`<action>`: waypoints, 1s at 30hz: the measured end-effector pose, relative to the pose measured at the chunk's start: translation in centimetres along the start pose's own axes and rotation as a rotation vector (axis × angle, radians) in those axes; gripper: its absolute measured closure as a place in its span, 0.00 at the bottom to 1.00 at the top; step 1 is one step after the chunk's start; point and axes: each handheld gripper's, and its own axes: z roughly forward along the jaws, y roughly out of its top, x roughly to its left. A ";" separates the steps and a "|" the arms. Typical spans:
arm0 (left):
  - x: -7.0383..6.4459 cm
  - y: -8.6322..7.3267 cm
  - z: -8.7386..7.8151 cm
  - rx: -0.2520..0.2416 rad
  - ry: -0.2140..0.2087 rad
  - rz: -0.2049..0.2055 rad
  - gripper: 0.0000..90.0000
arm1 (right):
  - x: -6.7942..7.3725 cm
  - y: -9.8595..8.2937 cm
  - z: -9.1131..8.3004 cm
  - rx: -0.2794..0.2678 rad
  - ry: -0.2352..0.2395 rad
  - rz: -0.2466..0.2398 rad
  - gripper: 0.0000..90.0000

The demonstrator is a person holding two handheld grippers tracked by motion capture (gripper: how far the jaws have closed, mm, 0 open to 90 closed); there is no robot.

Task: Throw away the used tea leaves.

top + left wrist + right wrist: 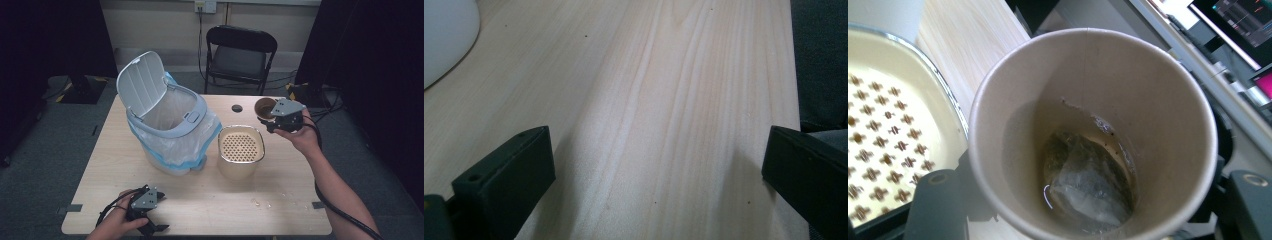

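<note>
Nearest the person, the left tool (145, 212) rested low over the front edge of the desk (200, 200), its jaws spread wide with nothing between them; in the left gripper view only bare pale wood grain lay between the two black jaws, with a white curved edge of the bin at the far upper corner. A few small wet drops (262, 203) lay on the desk toward the right front.

Farther in, near the middle of the desk, stood a cream container with a perforated strainer insert (240, 145), and just to its left a white bin (170, 125) lined with a plastic bag, its lid (142, 82) tipped up and open.

Beyond the strainer, to its right, the right tool (272, 120) was held up above the desk, clenched on a paper cup (264, 107). In the right gripper view the cup (1093, 130) sat between the two jaws, tilted with its mouth toward the camera, one jaw against each side of its wall. A wet tea bag (1088, 185) lay at the bottom of the cup. The strainer insert (883, 135) appeared just beside and below the cup.

Farthest back, a black folding chair (240, 55) stood on the floor behind the desk.
</note>
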 end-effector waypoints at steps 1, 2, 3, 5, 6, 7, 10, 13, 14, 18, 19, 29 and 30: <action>0.0 0.0 0.0 0.001 0.000 0.000 0.00 | 0.1 0.1 -0.1 0.003 -0.007 -0.019 0.33; 0.0 0.0 0.0 0.001 0.000 0.000 0.00 | 0.2 0.2 -0.2 0.008 -0.015 -0.042 0.33; 0.0 0.0 0.0 0.000 -0.001 0.000 0.00 | 0.4 0.4 -0.3 0.012 -0.023 -0.064 0.33; 0.0 0.0 0.0 0.001 0.000 0.000 0.00 | 0.7 0.7 -0.5 0.020 -0.030 -0.105 0.33; 0.0 0.0 0.0 0.001 0.001 0.000 0.00 | 0.9 0.8 -0.5 0.022 -0.036 -0.125 0.33; 0.0 0.0 0.0 0.000 0.003 -0.002 0.00 | 1.0 1.0 -0.6 0.022 -0.042 -0.141 0.33; 0.0 0.0 0.0 -0.001 0.003 -0.002 0.00 | 1.6 1.3 -0.7 0.036 -0.059 -0.218 0.33; 0.0 0.0 0.0 0.000 0.003 -0.002 0.00 | 2.2 1.6 -0.8 0.051 -0.079 -0.306 0.34; 0.0 0.0 0.0 0.000 0.004 0.000 0.00 | 2.3 1.7 -0.8 0.055 -0.087 -0.336 0.34; 0.0 0.0 0.0 0.000 0.004 -0.001 0.00 | 3.1 2.1 -0.9 0.085 -0.151 -0.455 0.34; 0.0 0.0 0.0 0.000 0.004 -0.002 0.00 | 3.3 2.2 -0.9 0.097 -0.161 -0.500 0.34; 0.0 0.0 0.0 0.000 0.004 -0.001 0.00 | 5.0 2.8 -0.7 0.149 -0.235 -0.730 0.34; 0.0 0.0 0.0 0.000 0.003 -0.001 0.00 | 5.3 2.9 -0.7 0.161 -0.255 -0.759 0.34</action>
